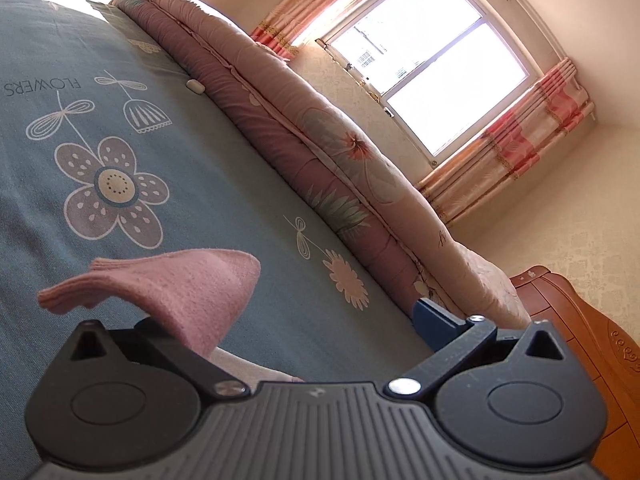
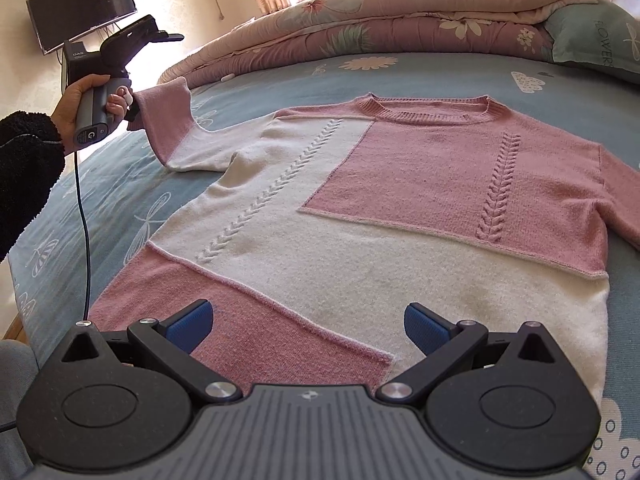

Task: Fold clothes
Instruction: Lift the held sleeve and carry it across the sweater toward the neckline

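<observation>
I'm holding the sweater's pink cuff in my left tool; my right tool is hovering wide open over the hem.

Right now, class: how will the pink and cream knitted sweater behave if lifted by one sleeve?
Probably floppy: the pink and cream knitted sweater lies flat, and its lifted sleeve droops from the left gripper. Likely clingy, not slippery, given the fuzzy knit. The body should trail and stretch.
</observation>
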Motion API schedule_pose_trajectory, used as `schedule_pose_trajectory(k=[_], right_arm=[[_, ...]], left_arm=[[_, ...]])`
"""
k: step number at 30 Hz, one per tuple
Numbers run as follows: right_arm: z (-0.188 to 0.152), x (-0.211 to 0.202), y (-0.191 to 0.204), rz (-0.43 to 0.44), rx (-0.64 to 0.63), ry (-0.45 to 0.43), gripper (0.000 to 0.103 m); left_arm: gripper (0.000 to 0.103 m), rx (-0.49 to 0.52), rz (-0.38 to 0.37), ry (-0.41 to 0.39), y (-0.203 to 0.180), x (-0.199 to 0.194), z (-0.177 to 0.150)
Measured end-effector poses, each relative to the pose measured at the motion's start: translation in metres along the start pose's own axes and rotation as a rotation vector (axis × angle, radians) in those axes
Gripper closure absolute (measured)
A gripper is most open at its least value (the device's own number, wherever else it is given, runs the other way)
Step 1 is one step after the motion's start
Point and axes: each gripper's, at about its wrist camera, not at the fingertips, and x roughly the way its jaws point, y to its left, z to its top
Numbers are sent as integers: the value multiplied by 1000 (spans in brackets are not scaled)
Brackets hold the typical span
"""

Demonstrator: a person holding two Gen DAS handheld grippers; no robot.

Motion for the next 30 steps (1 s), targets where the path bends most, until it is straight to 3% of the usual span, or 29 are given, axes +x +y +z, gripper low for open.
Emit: schedule_pose_trajectory(k=[11,30], right_arm=[[-1,0,0,22,9,17,0],[0,-8,-1,32,15,10,0]], left_arm=[[1,39,16,91,-36,28,-18],[1,33,-19,154,-68,59,-46]])
